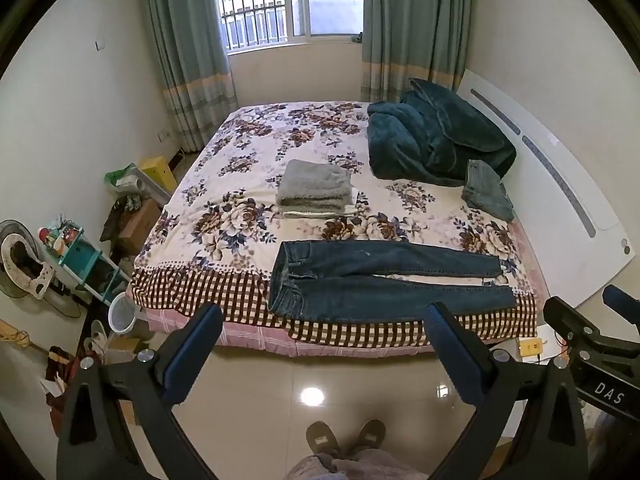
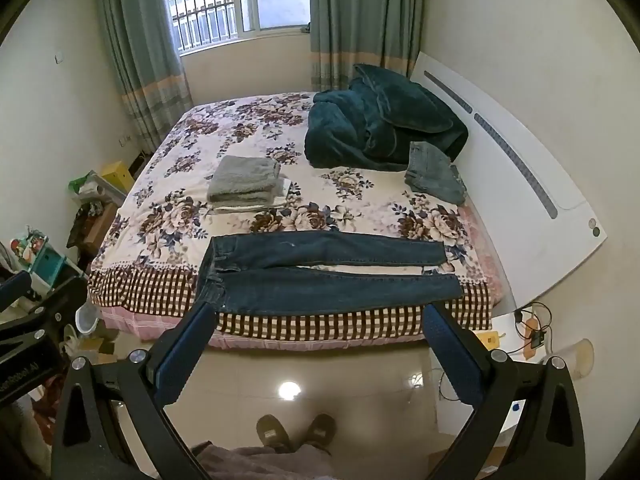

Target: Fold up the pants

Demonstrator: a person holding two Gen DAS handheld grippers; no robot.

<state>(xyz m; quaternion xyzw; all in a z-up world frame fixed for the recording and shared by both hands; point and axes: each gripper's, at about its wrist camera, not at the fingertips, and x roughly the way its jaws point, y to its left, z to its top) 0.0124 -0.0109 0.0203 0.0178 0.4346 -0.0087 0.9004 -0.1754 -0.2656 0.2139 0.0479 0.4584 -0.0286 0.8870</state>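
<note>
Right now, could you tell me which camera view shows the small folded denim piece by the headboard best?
The right wrist view: the folded denim piece sits nearer the picture's centre there, beside the green blanket, with its edges distinct. The left wrist view shows it too, but further toward the right side.

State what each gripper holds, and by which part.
Nothing is held. The left gripper and right gripper are both open, short of the bed, apart from the jeans lying flat on it.
</note>
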